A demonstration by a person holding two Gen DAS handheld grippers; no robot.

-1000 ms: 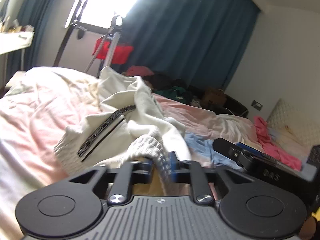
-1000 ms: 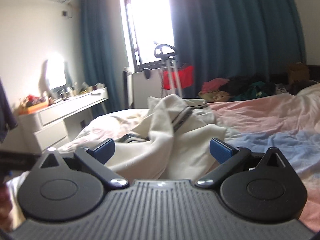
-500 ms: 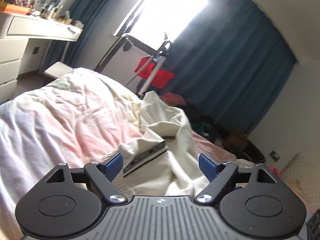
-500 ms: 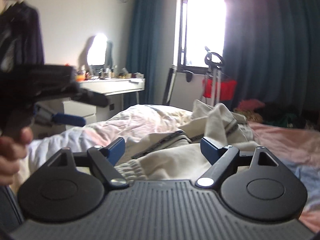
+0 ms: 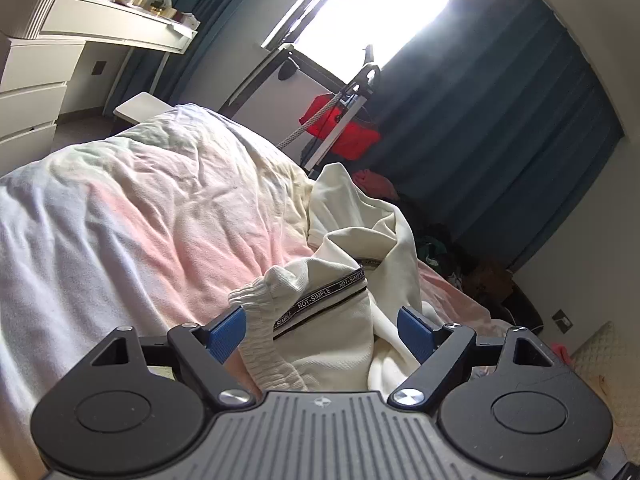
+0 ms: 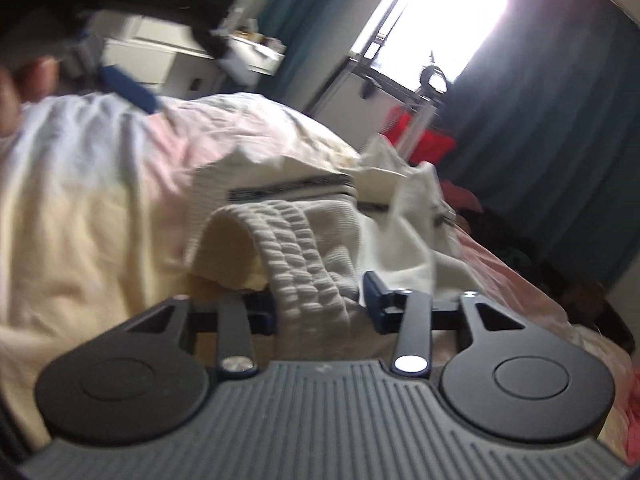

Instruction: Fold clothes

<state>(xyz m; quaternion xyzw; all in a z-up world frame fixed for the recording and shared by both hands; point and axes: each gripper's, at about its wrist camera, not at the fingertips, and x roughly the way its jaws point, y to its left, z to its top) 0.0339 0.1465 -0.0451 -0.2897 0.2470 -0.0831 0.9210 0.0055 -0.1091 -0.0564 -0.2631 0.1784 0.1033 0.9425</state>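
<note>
A cream sweatshirt [image 5: 352, 248] with a black lettered band lies crumpled on the bed; it also shows in the right wrist view [image 6: 320, 216]. My left gripper [image 5: 320, 328] is open, its blue pads on either side of the garment's ribbed hem [image 5: 260, 340], which lies by the left pad. My right gripper [image 6: 320, 304] is half closed around the ribbed hem [image 6: 304, 256], which passes between its jaws; the view is blurred, so contact is unclear. The left gripper [image 6: 120, 80] shows blurred at the upper left of the right wrist view.
The bed has a rumpled pink and white duvet [image 5: 140, 208]. A white dresser [image 5: 36, 80] stands at the left. A stand with a red bag [image 5: 344, 132] is by the window and dark blue curtains [image 5: 500, 140]. Dark clothes [image 5: 448, 248] are piled at the far end.
My left gripper opened and let go of the ribbed hem, then came closer to the garment. My right gripper swung left and down onto the hem and its jaws narrowed around it.
</note>
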